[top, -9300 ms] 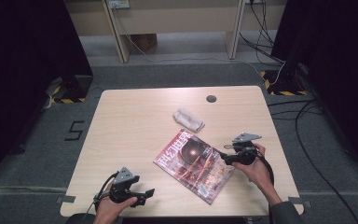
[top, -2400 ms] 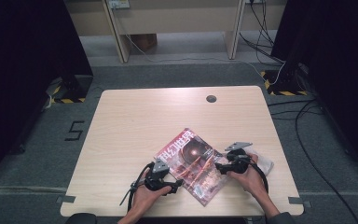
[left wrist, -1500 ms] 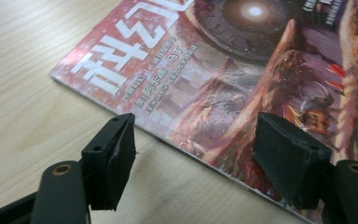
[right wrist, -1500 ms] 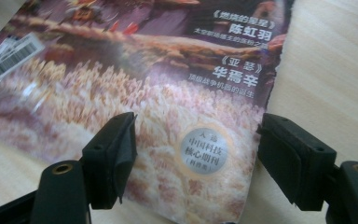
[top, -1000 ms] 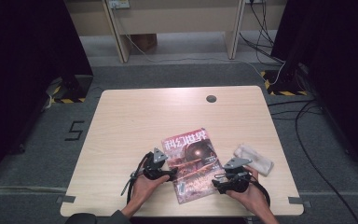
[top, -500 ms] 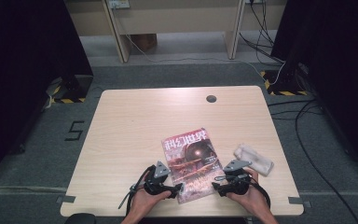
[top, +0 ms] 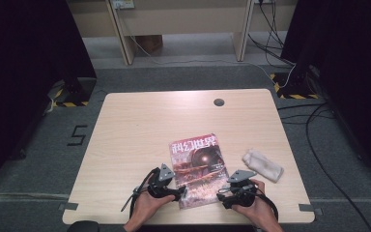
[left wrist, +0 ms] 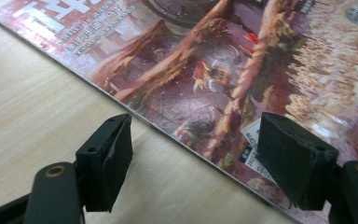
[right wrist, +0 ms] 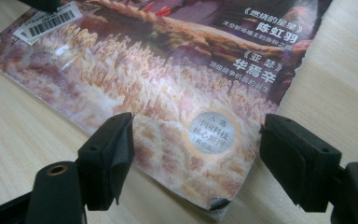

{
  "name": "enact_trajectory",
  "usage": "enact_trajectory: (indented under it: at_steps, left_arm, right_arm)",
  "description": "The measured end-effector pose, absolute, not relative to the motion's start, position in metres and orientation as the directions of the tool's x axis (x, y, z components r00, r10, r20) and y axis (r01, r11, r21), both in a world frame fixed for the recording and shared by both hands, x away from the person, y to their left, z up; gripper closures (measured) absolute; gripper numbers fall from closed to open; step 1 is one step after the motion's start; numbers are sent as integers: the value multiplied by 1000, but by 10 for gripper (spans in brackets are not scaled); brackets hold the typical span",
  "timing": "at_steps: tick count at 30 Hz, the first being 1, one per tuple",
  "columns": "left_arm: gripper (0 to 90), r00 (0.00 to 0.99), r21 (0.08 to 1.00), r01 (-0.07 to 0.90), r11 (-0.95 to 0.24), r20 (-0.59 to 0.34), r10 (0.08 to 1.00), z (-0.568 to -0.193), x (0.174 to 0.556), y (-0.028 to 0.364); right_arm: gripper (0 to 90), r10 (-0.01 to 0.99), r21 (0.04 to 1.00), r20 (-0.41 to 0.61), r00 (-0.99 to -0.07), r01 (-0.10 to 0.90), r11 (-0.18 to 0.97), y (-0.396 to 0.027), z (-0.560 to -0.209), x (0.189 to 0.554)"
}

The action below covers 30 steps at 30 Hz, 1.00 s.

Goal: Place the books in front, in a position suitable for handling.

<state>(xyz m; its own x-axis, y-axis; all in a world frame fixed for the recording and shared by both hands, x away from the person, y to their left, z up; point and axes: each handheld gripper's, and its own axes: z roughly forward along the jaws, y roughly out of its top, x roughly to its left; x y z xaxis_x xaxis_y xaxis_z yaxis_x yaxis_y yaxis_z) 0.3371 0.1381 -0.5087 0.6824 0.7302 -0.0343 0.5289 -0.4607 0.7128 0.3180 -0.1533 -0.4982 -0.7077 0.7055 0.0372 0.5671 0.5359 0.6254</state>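
Pale wood grain covers the table (top: 140,130), and on its near half a magazine (top: 198,166) with a reddish-brown cover is laid flat, its near edge close to the table's front edge. The left gripper (top: 182,193) is held at the magazine's left near edge and the right gripper (top: 221,197) at its right near corner — one on either side. In the left gripper view the left gripper (left wrist: 193,154) is seen with its jaws spread apart above the magazine (left wrist: 223,70); one jaw is over bare wood, the other over the cover, and nothing is pinched between them. In the right gripper view the right gripper (right wrist: 196,154) is likewise seen with jaws wide, having just been opening, the magazine's (right wrist: 168,79) curled corner lying loose between them, untouched by either pad. A white cloth (top: 263,164) is seen bunched just to the right of the magazine — apart from it, near the right hand (top: 256,212).
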Motion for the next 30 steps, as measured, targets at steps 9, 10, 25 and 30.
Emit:
enact_trajectory:
  at_steps: [9, 10, 25, 30]
  left_arm:
    - [260, 656, 718, 535, -445, -22, 754, -509, 345, 144]
    - [259, 652, 717, 537, -444, -19, 758, -509, 346, 144]
    - [260, 631, 711, 537, -454, 19, 776, -507, 360, 146]
    - [262, 621, 710, 545, -446, 15, 784, -507, 365, 147]
  right_arm:
    - [245, 696, 617, 37, -717, 564, 548, -147, -500, 313]
    - [245, 695, 616, 30, -718, 561, 553, -146, -500, 312]
    - [249, 707, 613, -10, -707, 554, 564, -134, -502, 318]
    - [249, 716, 613, -2, -698, 564, 552, -132, -502, 322]
